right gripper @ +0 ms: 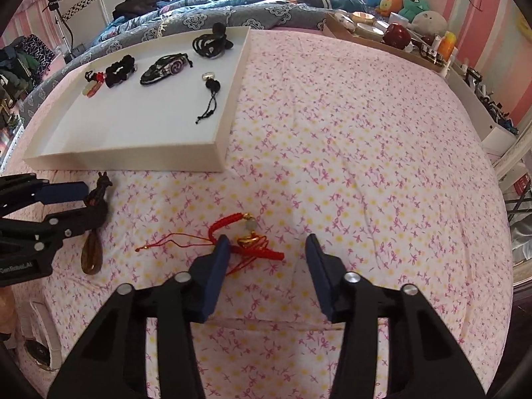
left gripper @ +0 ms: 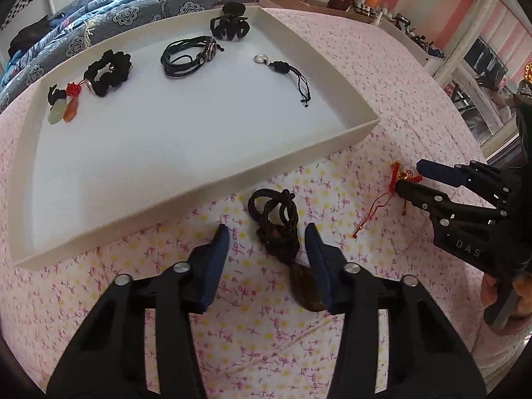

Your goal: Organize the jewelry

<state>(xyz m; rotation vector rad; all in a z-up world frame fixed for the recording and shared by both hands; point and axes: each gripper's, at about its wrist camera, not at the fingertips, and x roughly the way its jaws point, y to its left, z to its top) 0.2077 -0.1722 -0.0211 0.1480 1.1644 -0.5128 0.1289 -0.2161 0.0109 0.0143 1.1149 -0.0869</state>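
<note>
A dark braided cord necklace (left gripper: 276,219) with a brown pendant (left gripper: 309,289) lies on the pink floral bedsheet. My left gripper (left gripper: 267,232) stands open astride it, with a gap at each pad. It also shows in the right wrist view, the left gripper (right gripper: 89,201) around the necklace (right gripper: 96,196). A red cord bracelet (right gripper: 246,242) with a gold charm lies under my right gripper (right gripper: 267,242), which is open with its left finger (right gripper: 216,259) over the cord. The white tray (left gripper: 232,179) holds several black and red pieces.
The tray (right gripper: 133,159) holds a black claw clip (left gripper: 229,25), a black cord bracelet (left gripper: 188,55), a scrunchie (left gripper: 108,71) and a silver charm on a cord (left gripper: 286,73). A blue quilt (right gripper: 232,6) lies behind it. A cluttered cardboard box (right gripper: 382,33) sits at the back right.
</note>
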